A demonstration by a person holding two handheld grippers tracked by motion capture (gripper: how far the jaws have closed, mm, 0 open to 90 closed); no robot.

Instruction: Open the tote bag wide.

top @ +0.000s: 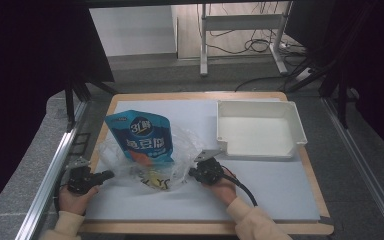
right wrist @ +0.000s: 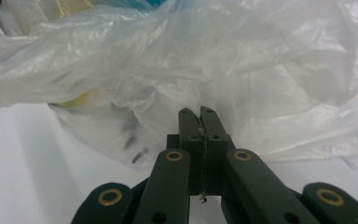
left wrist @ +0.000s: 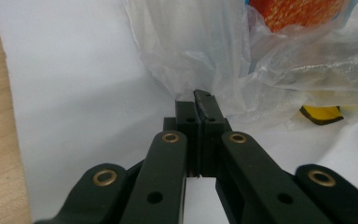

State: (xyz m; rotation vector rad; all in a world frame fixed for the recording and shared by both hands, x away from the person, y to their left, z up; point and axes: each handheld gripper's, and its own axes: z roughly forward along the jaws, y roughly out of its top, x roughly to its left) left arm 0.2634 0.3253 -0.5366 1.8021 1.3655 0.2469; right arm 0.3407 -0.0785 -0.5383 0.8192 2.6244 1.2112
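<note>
Lab-like recording booth: dark curtains (top: 25,75), aluminium rails (top: 50,175), floor cables (top: 250,45).

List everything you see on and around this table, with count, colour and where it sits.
plastic bag: one, clear, crumpled, mid-left of the mat, between both grippers.
snack pouch: one, blue with orange, sticking out of the bag's far side.
tray: one, white, far right of the mat.
mat: one, white, covering the tabletop.
table: one, light wood edge showing round the mat.
desk frame: one, white, on the floor beyond.
left gripper: one, black, jaws shut at the bag's left edge.
right gripper: one, black, jaws shut at the bag's right edge.
</note>
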